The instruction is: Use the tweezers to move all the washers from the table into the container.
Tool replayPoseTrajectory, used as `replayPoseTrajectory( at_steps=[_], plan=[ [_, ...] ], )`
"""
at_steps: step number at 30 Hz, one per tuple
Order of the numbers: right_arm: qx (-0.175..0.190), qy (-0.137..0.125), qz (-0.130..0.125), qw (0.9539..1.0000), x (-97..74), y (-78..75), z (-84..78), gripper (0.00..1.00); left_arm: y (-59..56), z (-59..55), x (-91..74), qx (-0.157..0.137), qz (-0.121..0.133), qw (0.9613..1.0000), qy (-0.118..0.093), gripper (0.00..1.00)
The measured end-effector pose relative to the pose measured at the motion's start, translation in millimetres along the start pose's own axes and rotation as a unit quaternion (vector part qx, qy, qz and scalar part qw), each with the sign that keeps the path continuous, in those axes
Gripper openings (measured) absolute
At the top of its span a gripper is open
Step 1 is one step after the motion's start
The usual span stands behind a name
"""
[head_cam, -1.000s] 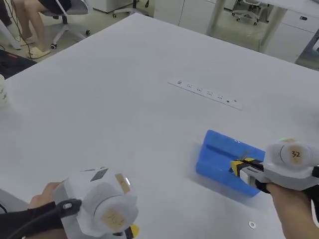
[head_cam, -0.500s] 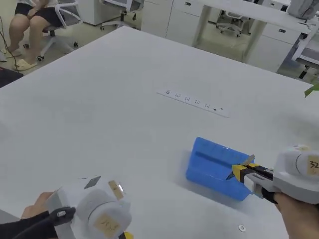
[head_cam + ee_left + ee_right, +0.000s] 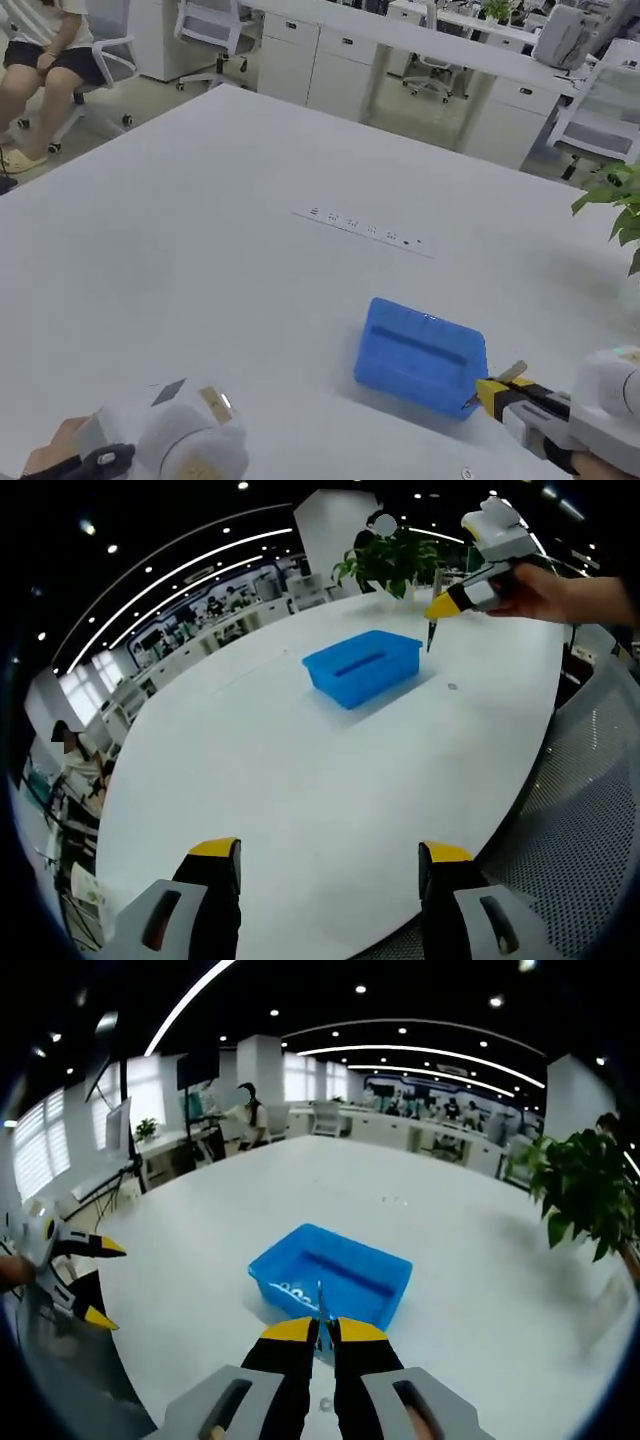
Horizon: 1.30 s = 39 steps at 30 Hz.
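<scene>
Risk: small flat metal washer [image 3: 466,473] slipping from thin metal tweezers [image 3: 319,1305] clamped in right hand-held gripper [image 3: 322,1328]; left hand-held gripper [image 3: 330,850] spread, empty.

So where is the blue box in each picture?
Head view: the blue plastic container sits lower right of centre.
Left gripper view: container upper middle, slightly right.
Right gripper view: container at centre, behind the metal tweezers held in the jaws.
Shared landmark: the green leafy plant.

The left gripper [image 3: 330,852] and right gripper [image 3: 322,1330] have rounded white housings and black, yellow-tipped jaws.
</scene>
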State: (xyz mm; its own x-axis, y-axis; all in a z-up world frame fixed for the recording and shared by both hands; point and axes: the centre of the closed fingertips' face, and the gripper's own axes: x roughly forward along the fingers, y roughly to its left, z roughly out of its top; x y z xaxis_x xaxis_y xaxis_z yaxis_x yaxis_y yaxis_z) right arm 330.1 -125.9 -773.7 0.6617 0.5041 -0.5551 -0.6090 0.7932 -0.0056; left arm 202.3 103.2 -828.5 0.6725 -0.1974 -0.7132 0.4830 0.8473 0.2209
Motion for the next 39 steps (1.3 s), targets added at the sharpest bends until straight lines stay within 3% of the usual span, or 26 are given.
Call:
replayPoseTrajectory(
  at_steps=[16,26,39],
  plan=[
    [0.031,0.046,-0.022,0.9982,-1.2,-6.0,-53.7,0.03,0.9,-0.2,-0.4,-0.001,0.001,1.0000,0.000,0.73],
    [0.050,0.053,-0.026,0.9970,3.1,-14.2,-60.6,0.03,0.6,-0.6,-0.1,0.000,0.001,1.0000,0.002,0.73],
    [0.060,0.043,-0.023,0.9970,3.7,-10.8,-61.8,0.03,0.0,-1.9,1.0,0.004,0.000,1.0000,0.006,0.73]
  ],
)
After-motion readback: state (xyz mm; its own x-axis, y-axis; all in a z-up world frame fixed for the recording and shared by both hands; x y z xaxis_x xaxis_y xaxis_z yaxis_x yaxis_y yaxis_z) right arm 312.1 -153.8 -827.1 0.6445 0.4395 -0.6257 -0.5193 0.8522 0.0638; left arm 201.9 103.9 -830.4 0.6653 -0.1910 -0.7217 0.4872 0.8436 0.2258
